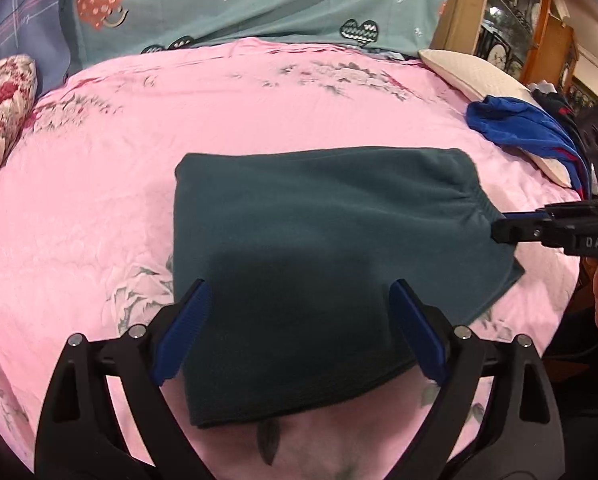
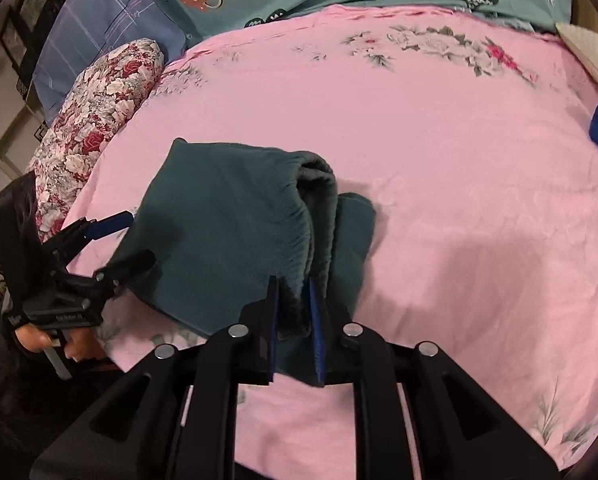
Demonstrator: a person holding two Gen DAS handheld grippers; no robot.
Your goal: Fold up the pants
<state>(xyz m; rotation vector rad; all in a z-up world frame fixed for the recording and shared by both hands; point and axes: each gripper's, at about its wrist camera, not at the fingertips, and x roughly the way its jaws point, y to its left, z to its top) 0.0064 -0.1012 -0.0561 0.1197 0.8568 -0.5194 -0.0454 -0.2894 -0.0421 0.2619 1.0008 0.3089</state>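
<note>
The right gripper [image 2: 295, 312] is clenched on the gathered waistband edge of the dark green pants [image 2: 227, 216], its 2 blue pads pinching the bunched cloth at the near right corner. The left gripper [image 1: 299, 292] stands released, its 2 fingers spread wide above the near part of the folded pants, cloth showing between them. The pants lie folded on the pink floral bedsheet [image 1: 99, 168], near its middle. A blue garment [image 1: 519, 128] lies far right, beside a cream pillow [image 1: 471, 72].
</note>
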